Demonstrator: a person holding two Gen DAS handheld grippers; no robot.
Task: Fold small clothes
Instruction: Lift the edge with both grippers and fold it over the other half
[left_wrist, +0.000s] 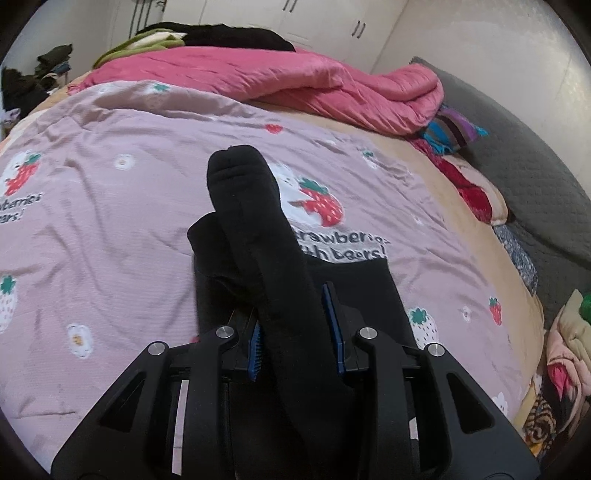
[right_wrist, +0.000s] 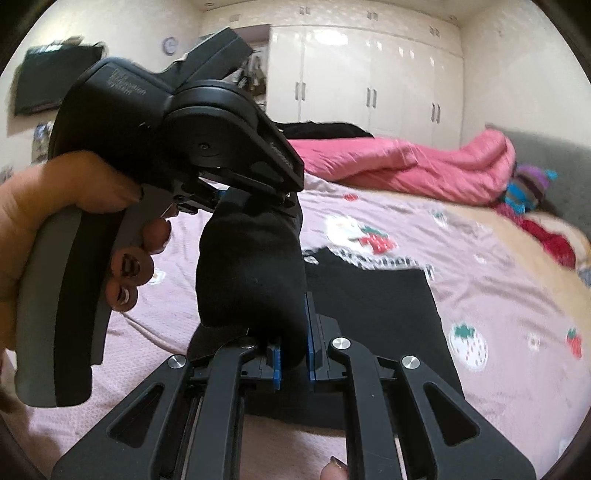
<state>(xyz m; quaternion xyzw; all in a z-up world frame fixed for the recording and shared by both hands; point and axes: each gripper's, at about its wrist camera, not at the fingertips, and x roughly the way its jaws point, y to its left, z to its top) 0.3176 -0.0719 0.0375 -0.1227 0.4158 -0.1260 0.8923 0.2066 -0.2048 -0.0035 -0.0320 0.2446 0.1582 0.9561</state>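
Up above the bed, both grippers hold one black sock (left_wrist: 255, 236) between them. In the left wrist view the left gripper (left_wrist: 297, 332) is clamped on the sock, its blue pads (left_wrist: 334, 321) pressing either side of the dark fabric. From there the sock runs toward twelve o'clock and ends in a rounded toe near the middle of the picture. A second fold of the same black cloth sags at about ten o'clock from the jaws.

In the right wrist view the right gripper (right_wrist: 293, 350) is clenched on the lower end of the sock (right_wrist: 251, 273), blue pads (right_wrist: 310, 332) tight against it. The sock bulges upward toward twelve o'clock, where its top disappears under the left gripper (right_wrist: 243, 192). A hand (right_wrist: 55, 221) at nine o'clock squeezes that gripper's grey handle, fingers curled round the trigger.

Beneath the sock, a flat black garment (right_wrist: 369, 302) lies on the pink strawberry bedsheet (left_wrist: 110, 229), its far edge partly covering the printed lettering. Farther back, toward one o'clock, a pink quilt (left_wrist: 332, 88) is heaped across the bed. A striped knitted piece (left_wrist: 454, 129) sits just beside the quilt's right end. White wardrobe doors (right_wrist: 369, 74) line the far wall.
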